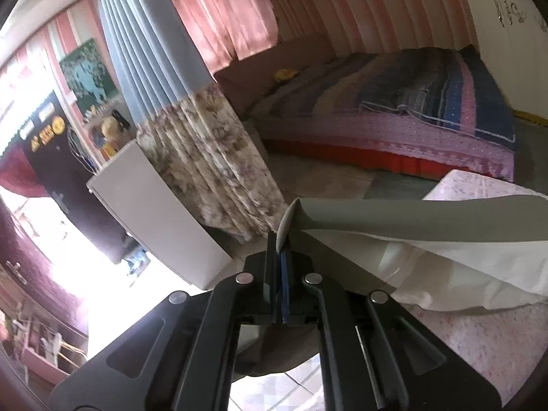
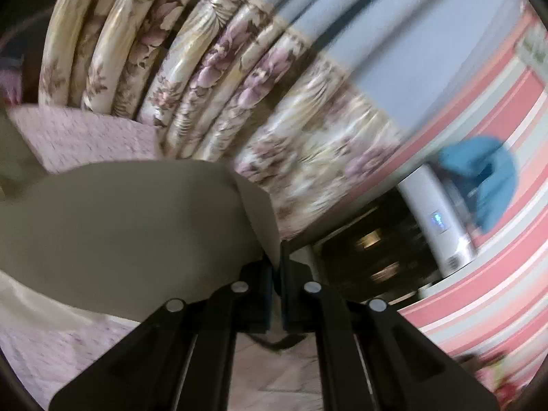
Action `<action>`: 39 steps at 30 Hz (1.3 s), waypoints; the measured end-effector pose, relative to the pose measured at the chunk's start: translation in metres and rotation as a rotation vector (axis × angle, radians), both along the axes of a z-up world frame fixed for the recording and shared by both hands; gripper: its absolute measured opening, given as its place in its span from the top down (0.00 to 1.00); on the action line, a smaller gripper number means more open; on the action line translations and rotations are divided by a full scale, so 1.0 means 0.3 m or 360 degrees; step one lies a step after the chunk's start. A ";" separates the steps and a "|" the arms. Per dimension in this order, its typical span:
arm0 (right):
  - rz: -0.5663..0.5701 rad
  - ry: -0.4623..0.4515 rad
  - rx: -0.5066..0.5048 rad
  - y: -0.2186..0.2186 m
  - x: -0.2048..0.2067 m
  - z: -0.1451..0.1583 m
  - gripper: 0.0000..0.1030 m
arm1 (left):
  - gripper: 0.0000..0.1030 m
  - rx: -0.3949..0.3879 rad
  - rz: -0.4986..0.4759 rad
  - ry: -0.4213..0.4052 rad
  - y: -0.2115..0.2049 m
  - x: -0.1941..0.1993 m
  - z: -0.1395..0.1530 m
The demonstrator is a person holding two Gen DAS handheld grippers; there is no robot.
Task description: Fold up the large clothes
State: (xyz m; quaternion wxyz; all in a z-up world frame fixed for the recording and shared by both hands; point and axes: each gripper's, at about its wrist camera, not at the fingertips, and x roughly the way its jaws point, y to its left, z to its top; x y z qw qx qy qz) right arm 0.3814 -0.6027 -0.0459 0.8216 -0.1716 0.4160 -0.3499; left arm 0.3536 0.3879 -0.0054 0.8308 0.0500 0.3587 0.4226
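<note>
- Pink striped walls (image 1: 376,17) and a long curtain (image 1: 191,130), blue above and flowered below, fill the room ahead of my two tools.
- Left of my left gripper (image 1: 281,257) stands a white cabinet (image 1: 161,219); the curtain hangs just beyond my fingertips.
- My left gripper is pinched together on an edge of the grey garment (image 1: 411,221), which bunches up just above the tips.
- From there the garment runs off to the right of this tool as a taut band, its paler inner side (image 1: 462,267) hanging below it.
- Beneath the cloth, right of the tool, lies a pink dotted cover (image 1: 479,342); farther ahead is a bed with a striped blanket (image 1: 428,99).
- In my right wrist view the grey garment (image 2: 120,226) spreads to the left of my right gripper (image 2: 275,263), above the same pink cover (image 2: 51,352).
- My right gripper is closed on the garment's edge, which folds over right at the tips.
- Right of that tool I see a white appliance (image 2: 441,236) against the striped wall, with something blue (image 2: 486,185) above it, blurred.
</note>
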 end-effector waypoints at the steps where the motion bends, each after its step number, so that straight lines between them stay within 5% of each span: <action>1: 0.0010 -0.0023 0.0131 -0.016 -0.002 0.010 0.97 | 0.98 -0.0004 -0.0008 -0.0007 -0.007 -0.011 0.002; 5: 0.0079 -0.0110 0.0526 -0.027 -0.013 0.075 0.97 | 0.92 -0.0006 -0.0088 0.0019 -0.064 -0.047 -0.011; 7: 0.0126 -0.0123 0.0673 -0.006 -0.027 0.112 0.97 | 0.72 -0.0045 -0.0178 0.0032 -0.110 -0.061 -0.031; 9: 0.0165 -0.0103 0.0745 0.027 -0.031 0.153 0.97 | 0.38 -0.0076 -0.0275 0.0023 -0.163 -0.083 -0.055; 12: 0.0167 0.0015 0.0819 0.070 -0.015 0.189 0.97 | 0.10 -0.0004 -0.0384 0.0021 -0.251 -0.115 -0.078; 14: 0.0162 0.0142 0.0857 0.101 -0.012 0.204 0.95 | 0.03 0.0064 -0.0443 0.0030 -0.311 -0.135 -0.091; 17: 0.0172 0.0274 0.1073 0.137 -0.008 0.232 0.93 | 0.03 -0.0001 -0.0565 0.0027 -0.375 -0.170 -0.089; 21: 0.0422 0.0297 0.1610 0.292 -0.008 0.285 0.93 | 0.03 -0.0094 -0.0694 -0.0065 -0.430 -0.204 -0.045; 26: 0.0752 0.0142 0.1896 0.561 0.076 0.411 0.94 | 0.03 -0.0175 -0.0745 -0.0158 -0.447 -0.207 -0.004; 33: 0.0985 -0.0076 0.2115 0.942 0.322 0.526 0.96 | 0.03 -0.0225 -0.0737 -0.0221 -0.450 -0.215 0.027; 38: 0.1033 0.0121 0.2094 1.216 0.501 0.465 0.93 | 0.03 -0.0224 -0.0739 -0.0243 -0.461 -0.227 0.062; 39: 0.1004 0.0156 0.2077 1.248 0.525 0.421 0.83 | 0.03 -0.0248 -0.0741 -0.0239 -0.463 -0.223 0.064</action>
